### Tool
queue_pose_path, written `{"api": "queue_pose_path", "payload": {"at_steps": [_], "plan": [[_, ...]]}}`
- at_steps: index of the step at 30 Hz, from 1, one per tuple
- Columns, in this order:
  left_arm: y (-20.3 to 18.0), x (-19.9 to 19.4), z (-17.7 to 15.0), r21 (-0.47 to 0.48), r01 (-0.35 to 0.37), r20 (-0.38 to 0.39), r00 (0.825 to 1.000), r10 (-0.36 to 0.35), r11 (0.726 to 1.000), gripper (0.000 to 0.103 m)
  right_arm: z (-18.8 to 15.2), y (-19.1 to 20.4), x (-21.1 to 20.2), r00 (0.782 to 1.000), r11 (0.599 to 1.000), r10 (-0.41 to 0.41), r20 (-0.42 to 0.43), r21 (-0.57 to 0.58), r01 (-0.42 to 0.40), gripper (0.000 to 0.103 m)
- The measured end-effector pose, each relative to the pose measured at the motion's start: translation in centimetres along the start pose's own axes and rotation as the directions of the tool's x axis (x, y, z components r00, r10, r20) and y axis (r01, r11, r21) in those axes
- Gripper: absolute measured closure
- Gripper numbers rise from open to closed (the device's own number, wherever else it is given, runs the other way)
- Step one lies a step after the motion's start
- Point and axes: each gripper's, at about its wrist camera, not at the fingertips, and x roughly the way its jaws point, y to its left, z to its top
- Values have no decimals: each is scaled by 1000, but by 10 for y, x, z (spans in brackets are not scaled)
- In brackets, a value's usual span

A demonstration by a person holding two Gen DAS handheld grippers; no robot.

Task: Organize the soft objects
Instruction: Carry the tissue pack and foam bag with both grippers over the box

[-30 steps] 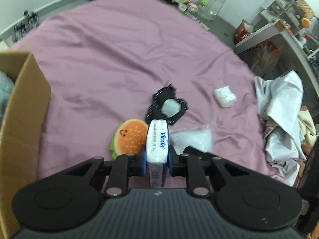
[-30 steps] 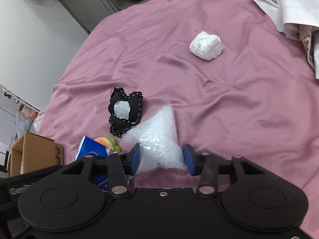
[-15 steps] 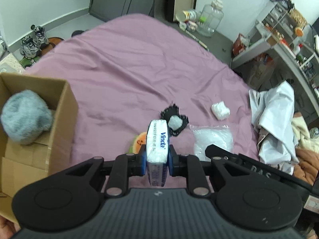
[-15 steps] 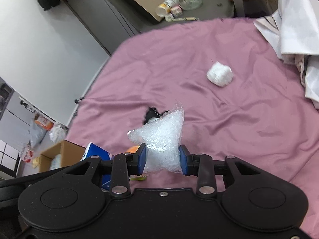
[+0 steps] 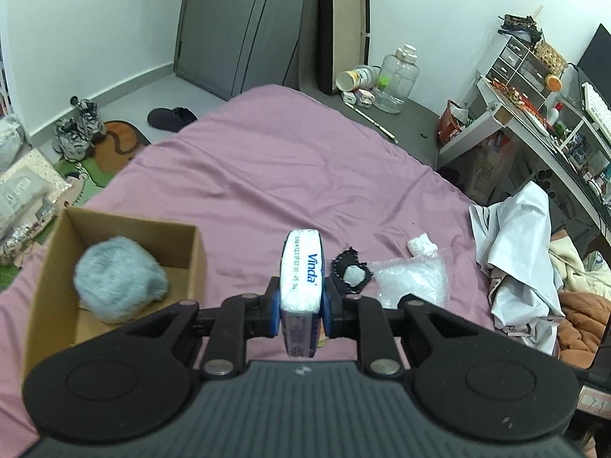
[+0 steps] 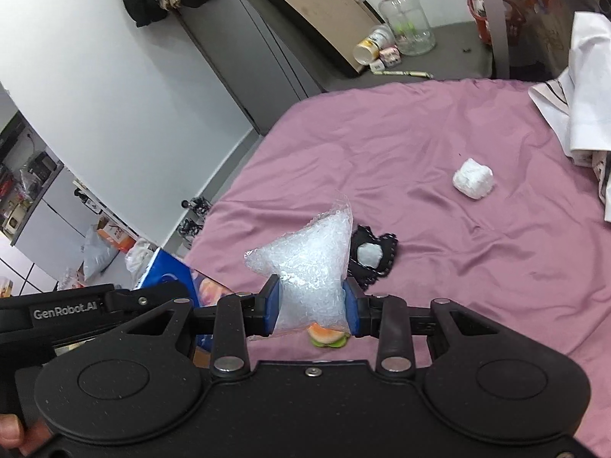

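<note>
Purple sheet: the bedspread lies wide and bare toward its far edge, with open floor beyond.
Cardboard box: sits at the sheet's left side, top open, a grey fluffy ball inside.
Left gripper: clamped on an upright Vinda tissue pack, lifted just right of the box wall.
Right gripper: closed on a clear bubble-wrap bag, raised off the sheet.
On the sheet: a black heart-shaped pouch and a white wad, well apart.
Right edge: a white garment heaped at the side.
Only the left view: box interior.
Only the right view: burger toy under the bag.
</note>
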Motion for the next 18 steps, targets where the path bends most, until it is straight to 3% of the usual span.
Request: {"api": "queue_pose_path", "payload": {"at_steps": [18], "plan": [[89, -32, -6, -66, -109, 22, 994, 110, 992, 84, -24, 50, 12, 994, 990, 107, -10, -96, -107, 69]]}}
